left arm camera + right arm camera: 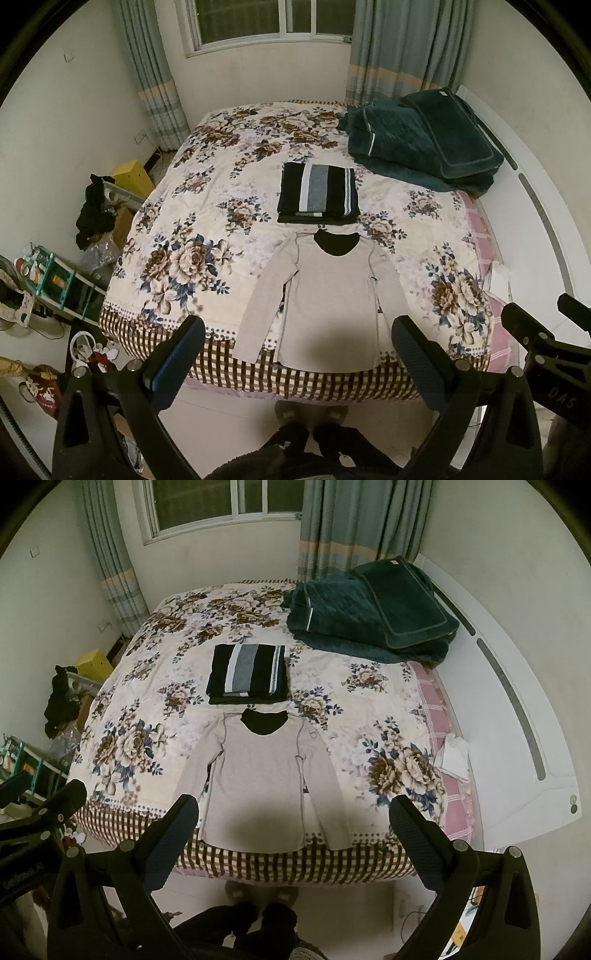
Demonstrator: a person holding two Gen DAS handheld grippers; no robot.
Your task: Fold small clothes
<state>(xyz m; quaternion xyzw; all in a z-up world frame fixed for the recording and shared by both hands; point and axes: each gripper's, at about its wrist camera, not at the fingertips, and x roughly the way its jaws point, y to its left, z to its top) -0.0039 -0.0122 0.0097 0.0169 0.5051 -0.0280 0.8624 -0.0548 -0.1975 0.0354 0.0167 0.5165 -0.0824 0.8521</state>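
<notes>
A small beige long-sleeved shirt [325, 295] with a black collar lies flat on the floral bedspread [207, 206], hem at the bed's near edge, sleeves spread down along its sides. It also shows in the right wrist view [266, 779]. Behind it sits a folded stack of dark striped clothes [319, 192], also in the right wrist view [249, 674]. My left gripper [295, 332] is open and empty, held above the shirt's hem. My right gripper [293, 812] is open and empty, at the same height beside it.
A dark green folded quilt and pillow [424, 140] lie at the bed's far right. A white headboard [517, 709] runs along the right. Clutter, a yellow box [133, 177] and a shelf [62, 288] stand on the floor at left. My slippered feet are below the bed edge.
</notes>
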